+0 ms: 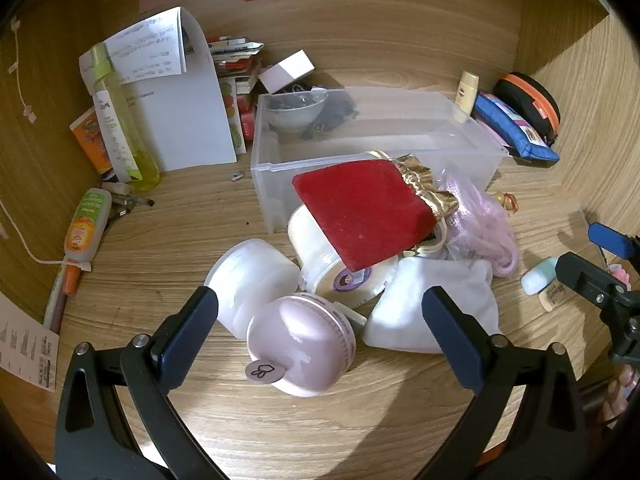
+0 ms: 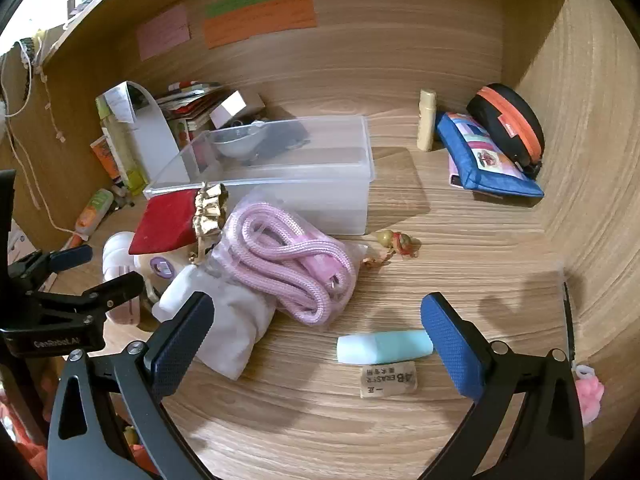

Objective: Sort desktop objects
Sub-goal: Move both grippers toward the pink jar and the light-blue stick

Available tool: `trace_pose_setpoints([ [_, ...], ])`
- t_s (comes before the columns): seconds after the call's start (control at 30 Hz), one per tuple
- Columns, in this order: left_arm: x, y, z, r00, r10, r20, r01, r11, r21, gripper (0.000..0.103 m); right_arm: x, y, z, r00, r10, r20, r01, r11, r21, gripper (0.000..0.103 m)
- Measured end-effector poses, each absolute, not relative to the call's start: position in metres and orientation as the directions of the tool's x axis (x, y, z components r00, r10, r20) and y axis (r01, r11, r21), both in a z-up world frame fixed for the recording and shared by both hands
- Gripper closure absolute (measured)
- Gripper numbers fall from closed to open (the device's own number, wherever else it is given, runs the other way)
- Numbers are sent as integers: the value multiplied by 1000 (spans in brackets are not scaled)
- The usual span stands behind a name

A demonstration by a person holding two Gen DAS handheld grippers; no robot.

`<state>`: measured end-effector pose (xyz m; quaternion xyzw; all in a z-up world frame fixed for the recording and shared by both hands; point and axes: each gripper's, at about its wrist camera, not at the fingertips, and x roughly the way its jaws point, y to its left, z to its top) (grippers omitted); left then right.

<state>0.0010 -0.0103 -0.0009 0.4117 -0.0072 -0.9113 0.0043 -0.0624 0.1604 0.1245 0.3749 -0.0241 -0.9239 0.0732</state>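
My left gripper (image 1: 320, 320) is open, its jaws either side of a pink round case (image 1: 304, 344) lying on the desk. Behind the case are a white jar (image 1: 248, 276), a tape roll (image 1: 340, 272), a red velvet pouch (image 1: 360, 216) and a white cloth bag (image 1: 432, 312). A clear plastic bin (image 1: 380, 136) stands behind them. My right gripper (image 2: 316, 328) is open and empty above the desk, near a mint-green eraser (image 2: 384, 346) and a tan eraser (image 2: 388, 380). A bagged pink rope (image 2: 288, 264) lies just beyond it.
A blue pouch (image 2: 488, 160), a black-orange case (image 2: 512, 128) and a small cream bottle (image 2: 426, 120) sit at the back right. Bottles, papers and tubes (image 1: 108, 128) crowd the back left. A small figure charm (image 2: 396, 242) lies by the bin. Wooden walls enclose the desk.
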Motion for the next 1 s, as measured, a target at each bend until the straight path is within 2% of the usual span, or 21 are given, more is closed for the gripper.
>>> trace_pose_setpoints([
  [0.47,2,-20,3,-654,13,-756,10,-1000,-27,0,-58,175,127,-731,-112,-673,65,-993,95,0],
  [0.63,7,-32,8,-672,69,-738,11,-995,-102,0,-55,185,128,-740,-86,-667,39,-996,86,0],
  [0.77,11,-49,1,-652,197,-732,-22,-970,-242,0,-50,191,127,-746,-53,-664,21,-998,56,0],
  [0.93,22,-59,-7,-683,74,-726,61,-985,-159,0,-45,204,128,-765,13,-644,-27,-1000,11,0],
  [1.0,27,-62,-11,-688,65,-723,74,-985,-159,0,-46,211,125,-755,14,-656,-33,-999,17,0],
])
